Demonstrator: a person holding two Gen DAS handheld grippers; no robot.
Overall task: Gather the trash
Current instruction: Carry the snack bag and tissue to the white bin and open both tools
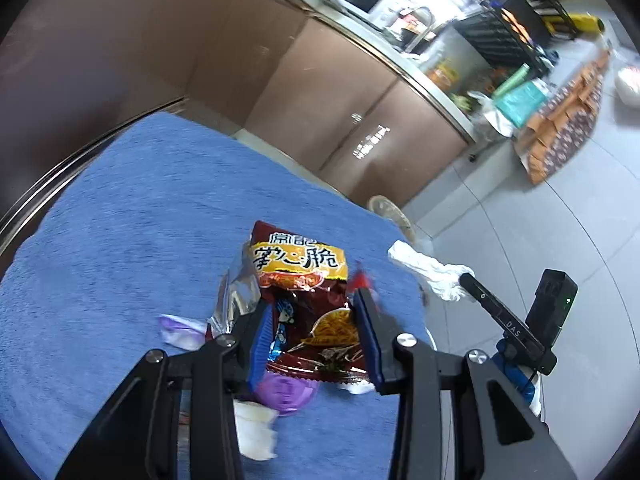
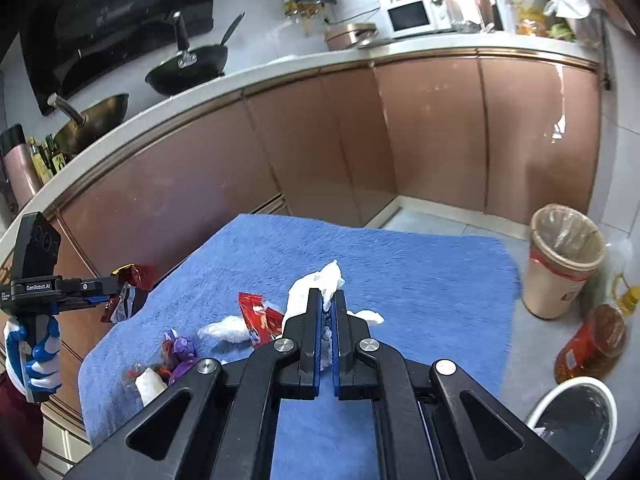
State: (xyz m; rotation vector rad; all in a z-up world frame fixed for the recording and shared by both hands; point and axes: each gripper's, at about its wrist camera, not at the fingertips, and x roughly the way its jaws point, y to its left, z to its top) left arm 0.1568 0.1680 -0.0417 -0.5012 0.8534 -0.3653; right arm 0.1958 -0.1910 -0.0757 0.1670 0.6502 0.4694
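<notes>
My left gripper is shut on a dark red and yellow snack bag and holds it above the blue cloth; the bag also shows in the right wrist view. My right gripper is shut on a white crumpled tissue, lifted over the cloth. On the cloth lie a red wrapper, another white tissue, purple wrappers and a white scrap. In the left wrist view a purple lid and white scraps lie below the bag.
A lined beige bin stands on the floor right of the cloth. A white bucket and an oil bottle stand nearer. Brown kitchen cabinets run behind the table.
</notes>
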